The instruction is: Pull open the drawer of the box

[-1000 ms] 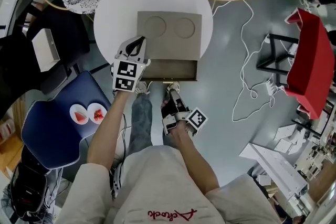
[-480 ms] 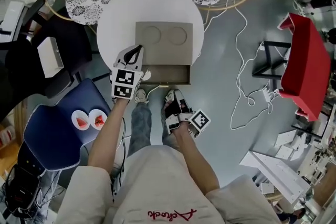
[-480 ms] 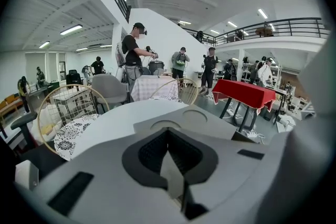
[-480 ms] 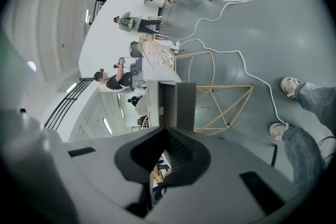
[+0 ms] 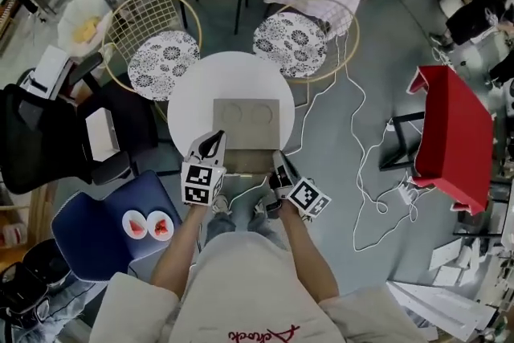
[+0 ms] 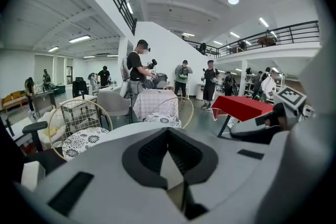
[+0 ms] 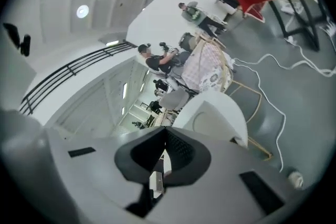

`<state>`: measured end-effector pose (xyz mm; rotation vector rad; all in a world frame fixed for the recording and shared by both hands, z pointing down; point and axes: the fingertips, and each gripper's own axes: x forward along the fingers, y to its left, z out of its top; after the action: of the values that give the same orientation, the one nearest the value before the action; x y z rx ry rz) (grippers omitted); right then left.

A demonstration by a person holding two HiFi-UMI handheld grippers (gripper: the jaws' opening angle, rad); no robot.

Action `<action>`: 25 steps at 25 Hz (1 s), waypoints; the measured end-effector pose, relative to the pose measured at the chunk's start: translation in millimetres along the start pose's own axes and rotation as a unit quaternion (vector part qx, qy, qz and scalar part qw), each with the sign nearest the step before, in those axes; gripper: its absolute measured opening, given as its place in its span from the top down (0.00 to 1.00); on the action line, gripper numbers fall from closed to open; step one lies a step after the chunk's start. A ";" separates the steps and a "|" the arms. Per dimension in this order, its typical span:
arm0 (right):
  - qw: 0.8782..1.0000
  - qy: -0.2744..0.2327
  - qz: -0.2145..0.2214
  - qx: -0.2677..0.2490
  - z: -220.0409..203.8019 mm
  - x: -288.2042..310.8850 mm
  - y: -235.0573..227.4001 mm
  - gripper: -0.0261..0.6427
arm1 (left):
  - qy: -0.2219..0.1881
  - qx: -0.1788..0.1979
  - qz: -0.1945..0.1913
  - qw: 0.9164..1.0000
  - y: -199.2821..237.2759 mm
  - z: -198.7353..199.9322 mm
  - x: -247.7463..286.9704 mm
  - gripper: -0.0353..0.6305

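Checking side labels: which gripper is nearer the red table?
Right. The right gripper is at the front-right corner of the box, toward the red table; the left gripper at its front-left.

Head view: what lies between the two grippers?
The box's pulled-out drawer lies between the left gripper and the right gripper. Lower down, between their marker cubes, are the person's shoes. The head view shows this.

the person is wearing a cream short-sleeved shirt (image 5: 241, 281) with red script near its hem, and grey-blue jeans (image 5: 217, 225). the left gripper (image 5: 214, 140) and right gripper (image 5: 278, 158) are showing white bodies, dark fingers (image 5: 209, 150) and a cube (image 5: 201, 183) each, bearing black-and-white square markers.
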<state>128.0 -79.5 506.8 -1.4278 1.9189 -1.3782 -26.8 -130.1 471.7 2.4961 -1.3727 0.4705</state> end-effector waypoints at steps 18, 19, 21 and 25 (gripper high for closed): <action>0.862 0.029 0.027 -0.506 29.2 -25.0 85.8 0.94 | -0.033 -0.001 0.028 0.999 -77.4 19.3 -42.4 0.93; 0.861 0.033 0.027 -0.507 24.4 -29.9 84.0 0.94 | -0.031 -0.002 0.027 0.999 -81.7 16.3 -45.2 0.93; 0.860 0.041 0.026 -0.507 12.2 -38.9 81.0 0.94 | -0.027 -0.004 0.027 0.999 -87.7 10.2 -52.2 0.93; 0.864 0.047 0.027 -0.501 -12.6 -56.2 81.2 0.94 | -0.023 -0.005 0.022 0.999 -93.5 -1.7 -66.5 0.93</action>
<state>100.4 -23.9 429.1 -1.6659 2.9004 -0.3373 19.0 -29.5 440.8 2.4876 -1.4467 0.4153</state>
